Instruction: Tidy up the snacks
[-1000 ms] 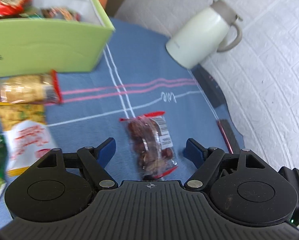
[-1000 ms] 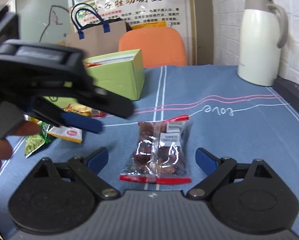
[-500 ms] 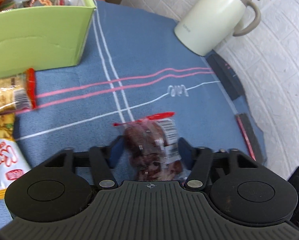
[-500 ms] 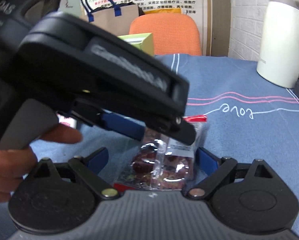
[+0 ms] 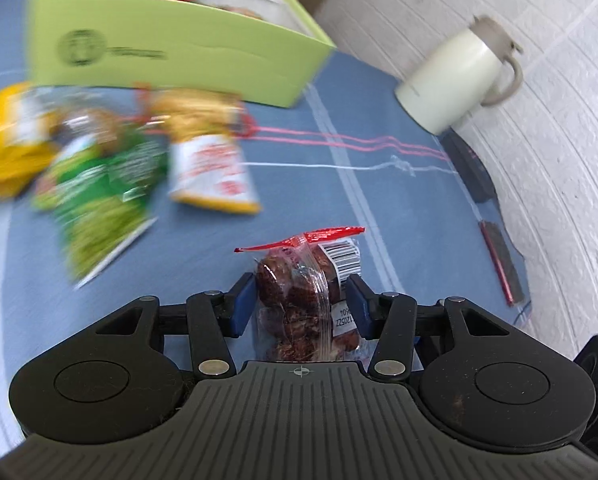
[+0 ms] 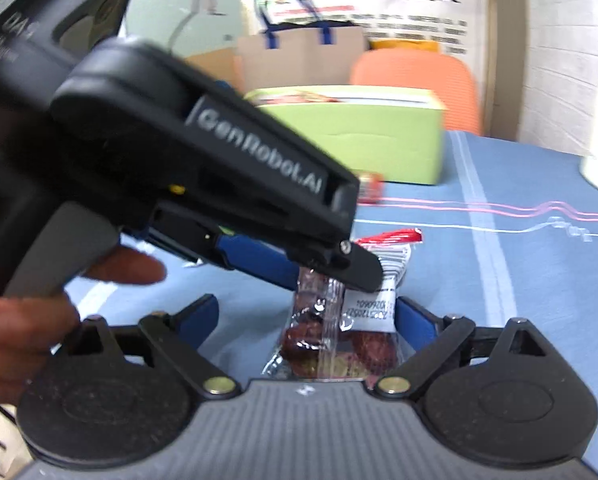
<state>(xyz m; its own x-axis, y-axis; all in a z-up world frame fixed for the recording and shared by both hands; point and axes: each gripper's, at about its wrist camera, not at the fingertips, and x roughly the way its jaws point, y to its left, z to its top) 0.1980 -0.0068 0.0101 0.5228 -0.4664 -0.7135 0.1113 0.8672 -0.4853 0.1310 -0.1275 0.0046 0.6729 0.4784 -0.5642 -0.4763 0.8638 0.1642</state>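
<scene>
A clear packet of dark red dates (image 5: 299, 276) with a red seal and a barcode label sits between the blue pads of my left gripper (image 5: 301, 292), which is shut on it and holds it off the blue cloth. From the right wrist camera, the left gripper (image 6: 323, 276) reaches in from the left with the packet (image 6: 363, 308) hanging at its tip. My right gripper (image 6: 307, 312) stands open just behind, its fingers wide on either side of the packet without pressing it. The green box (image 5: 179, 56) with snacks inside stands at the back.
Loose snacks lie in front of the box: a green pack (image 5: 99, 192), a white and red packet (image 5: 211, 168), a yellow bag (image 5: 7, 148). A cream jug (image 5: 455, 76) stands by the white wall. A hand (image 6: 19, 320) grips the left tool. An orange chair (image 6: 419, 76) stands beyond the table.
My left gripper closed on the dates packet, picked it up off the cloth and swung left toward the box and loose snacks. My right gripper stayed open.
</scene>
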